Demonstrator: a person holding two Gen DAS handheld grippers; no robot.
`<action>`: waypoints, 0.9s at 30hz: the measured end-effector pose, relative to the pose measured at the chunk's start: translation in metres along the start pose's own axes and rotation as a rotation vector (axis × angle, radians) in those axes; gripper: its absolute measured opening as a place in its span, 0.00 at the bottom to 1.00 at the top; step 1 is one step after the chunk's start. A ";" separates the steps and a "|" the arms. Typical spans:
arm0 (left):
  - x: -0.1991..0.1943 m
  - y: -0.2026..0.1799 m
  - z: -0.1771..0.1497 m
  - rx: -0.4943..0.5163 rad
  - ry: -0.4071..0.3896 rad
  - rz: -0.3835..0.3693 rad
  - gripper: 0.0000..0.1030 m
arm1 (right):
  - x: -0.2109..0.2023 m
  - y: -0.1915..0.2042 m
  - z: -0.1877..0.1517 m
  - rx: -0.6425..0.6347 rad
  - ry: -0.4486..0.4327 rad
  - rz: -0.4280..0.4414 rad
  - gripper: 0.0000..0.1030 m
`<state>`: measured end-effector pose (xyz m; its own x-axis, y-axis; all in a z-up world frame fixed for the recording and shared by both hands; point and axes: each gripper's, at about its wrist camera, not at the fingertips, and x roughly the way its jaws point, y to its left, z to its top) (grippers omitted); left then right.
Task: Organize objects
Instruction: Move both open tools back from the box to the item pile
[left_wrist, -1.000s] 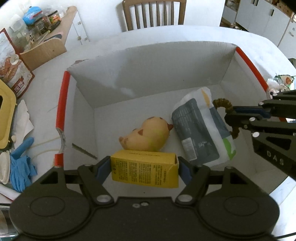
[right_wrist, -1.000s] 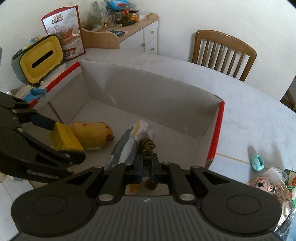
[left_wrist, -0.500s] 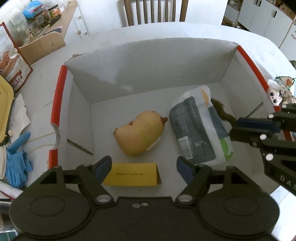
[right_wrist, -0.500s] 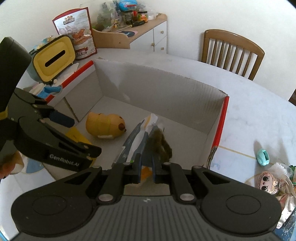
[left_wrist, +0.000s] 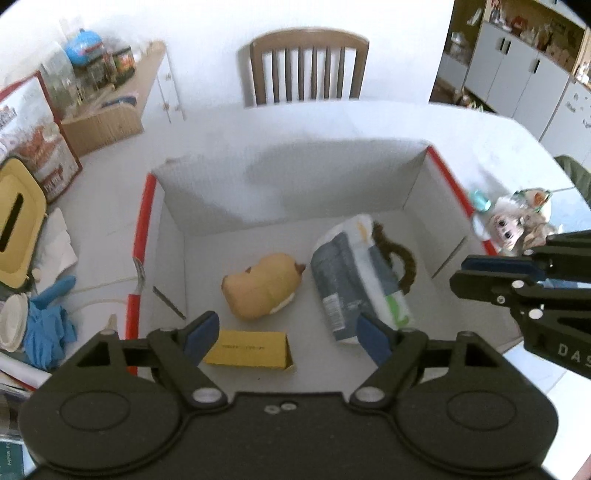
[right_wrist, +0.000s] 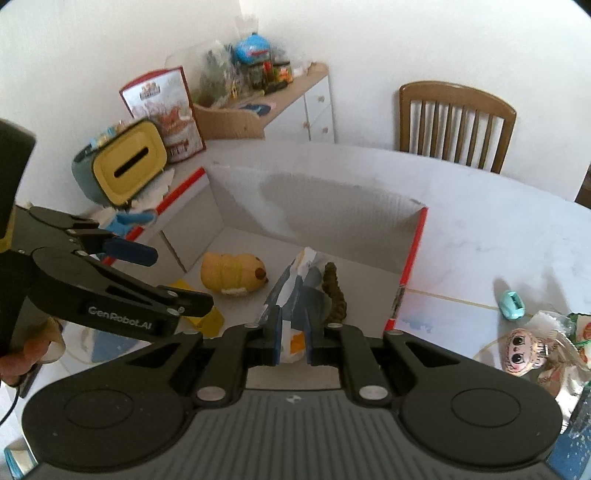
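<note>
A white cardboard box with red edges (left_wrist: 142, 221) (right_wrist: 413, 251) stands open on the table. On its floor lie a yellow carton (left_wrist: 251, 349) (right_wrist: 210, 317), a yellow plush toy (left_wrist: 262, 288) (right_wrist: 232, 273), a grey and white pouch (left_wrist: 351, 280) (right_wrist: 295, 291) and a brown twisted rope piece (left_wrist: 402, 262) (right_wrist: 334, 291) against the pouch's right side. My left gripper (left_wrist: 286, 328) (right_wrist: 177, 278) hangs wide open above the carton, holding nothing. Over the box's right front, my right gripper (right_wrist: 293, 328) (left_wrist: 458, 275) is slightly open and empty.
A doll head (right_wrist: 521, 350) (left_wrist: 506, 229) and a teal clip (right_wrist: 511, 304) lie right of the box amid wrappers. On the left are a yellow tissue holder (right_wrist: 125, 162) (left_wrist: 14, 221), blue gloves (left_wrist: 44, 321) and a snack bag (right_wrist: 162, 107). A wooden chair (left_wrist: 306, 66) stands behind the table.
The left gripper opened and dropped the yellow carton on the box floor. The right gripper let go of the brown rope beside the pouch. Both grippers have risen.
</note>
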<state>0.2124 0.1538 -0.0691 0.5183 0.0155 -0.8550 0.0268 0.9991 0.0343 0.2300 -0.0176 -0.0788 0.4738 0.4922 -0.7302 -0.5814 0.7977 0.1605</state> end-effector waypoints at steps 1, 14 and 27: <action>-0.006 -0.003 -0.001 0.002 -0.018 0.000 0.79 | -0.004 0.000 0.000 0.003 -0.009 0.004 0.11; -0.052 -0.034 -0.001 0.044 -0.163 0.004 0.81 | -0.060 0.000 -0.009 0.022 -0.116 0.042 0.11; -0.081 -0.071 -0.009 0.026 -0.241 0.001 0.84 | -0.113 -0.031 -0.033 0.063 -0.193 0.052 0.11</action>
<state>0.1611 0.0822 -0.0071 0.7072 0.0034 -0.7070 0.0467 0.9976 0.0515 0.1732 -0.1095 -0.0236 0.5657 0.5865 -0.5796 -0.5691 0.7864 0.2403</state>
